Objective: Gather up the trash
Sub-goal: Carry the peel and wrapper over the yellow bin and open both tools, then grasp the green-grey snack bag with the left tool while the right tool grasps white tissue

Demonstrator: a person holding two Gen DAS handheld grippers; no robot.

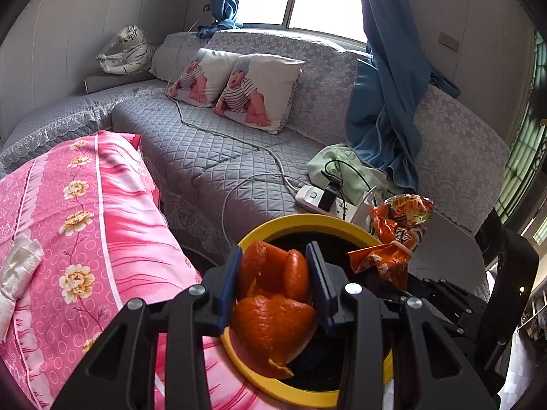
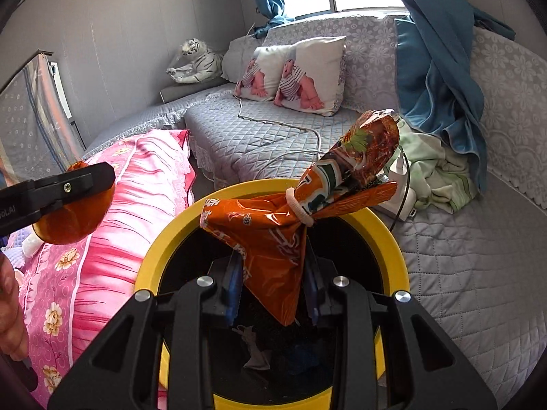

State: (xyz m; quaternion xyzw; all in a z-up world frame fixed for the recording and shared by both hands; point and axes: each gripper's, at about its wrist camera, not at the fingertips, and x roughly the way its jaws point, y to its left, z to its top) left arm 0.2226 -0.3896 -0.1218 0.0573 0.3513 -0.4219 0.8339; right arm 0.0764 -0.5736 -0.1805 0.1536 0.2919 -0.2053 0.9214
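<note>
My left gripper [image 1: 273,259] is shut on a piece of orange peel [image 1: 273,311], held over the yellow-rimmed bin [image 1: 301,220] with a dark inside. My right gripper [image 2: 273,273] is shut on an orange snack bag [image 2: 273,235] tied with a white band, above the same bin [image 2: 171,239]. That bag [image 1: 396,239] shows at the bin's far right in the left wrist view. The left gripper with the peel [image 2: 71,218] shows at the left edge of the right wrist view. Some scraps [image 2: 254,352] lie inside the bin.
A pink floral quilt [image 1: 85,232] lies left of the bin, with a white wad [image 1: 17,270] on it. Behind is a grey quilted sofa [image 1: 212,150] with two printed cushions [image 1: 239,89], a power strip [image 1: 321,200] with cables, a green cloth [image 2: 437,171] and blue curtains [image 1: 386,102]. A hand [image 2: 10,314] is at the left edge.
</note>
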